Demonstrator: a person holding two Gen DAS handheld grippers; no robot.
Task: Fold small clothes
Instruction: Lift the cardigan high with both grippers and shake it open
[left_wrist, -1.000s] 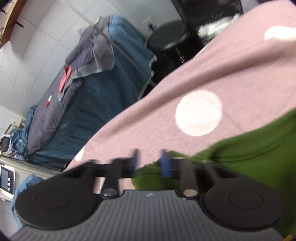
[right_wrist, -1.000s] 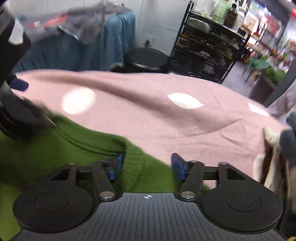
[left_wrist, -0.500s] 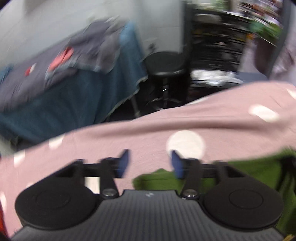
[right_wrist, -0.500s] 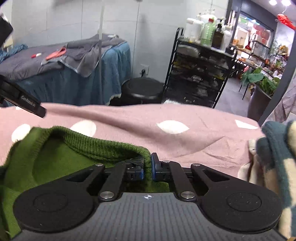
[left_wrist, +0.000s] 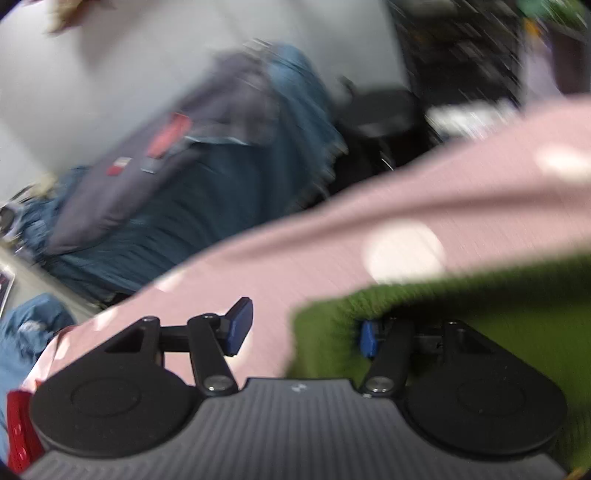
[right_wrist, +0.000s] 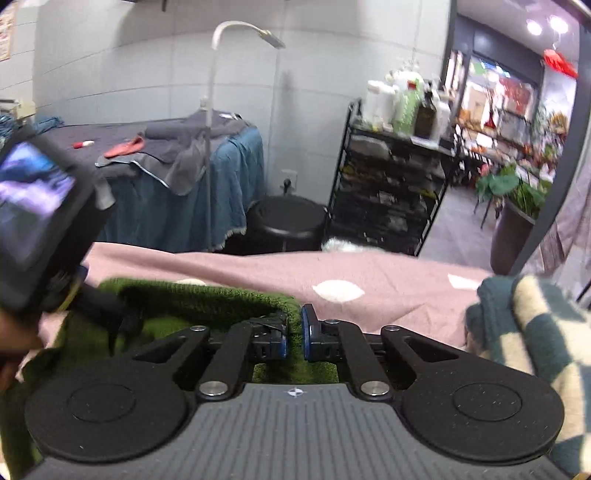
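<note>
Green knitted sweater (right_wrist: 207, 299) spread on a pink cloth with white dots (right_wrist: 388, 284), near edge of the knit lifted off the surface. Right gripper (right_wrist: 294, 334) clamped on the ribbed edge of that sweater, blue-padded fingers (right_wrist: 308, 332) pressed together with the green knit pinched between them. Left gripper (left_wrist: 301, 330) spread wide apart in its own blurred view: one blue pad (left_wrist: 238, 325) over bare pink cloth (left_wrist: 332, 236), the other pad at the border of the green knit (left_wrist: 480, 295), a corner of the sweater lying between them, nothing pinched. Same left gripper seen from the right wrist as a dark body (right_wrist: 40, 221) at the far left, just over the sweater's left part. Teal and cream checked knit garment (right_wrist: 535, 332) bunched at the right end of the pink cloth, beside the right gripper. Beyond the cloth: blue-draped table with a grey cover (right_wrist: 177, 177), round black stool (right_wrist: 286, 219), black wire shelving rack (right_wrist: 391, 192) loaded with bottles.
</note>
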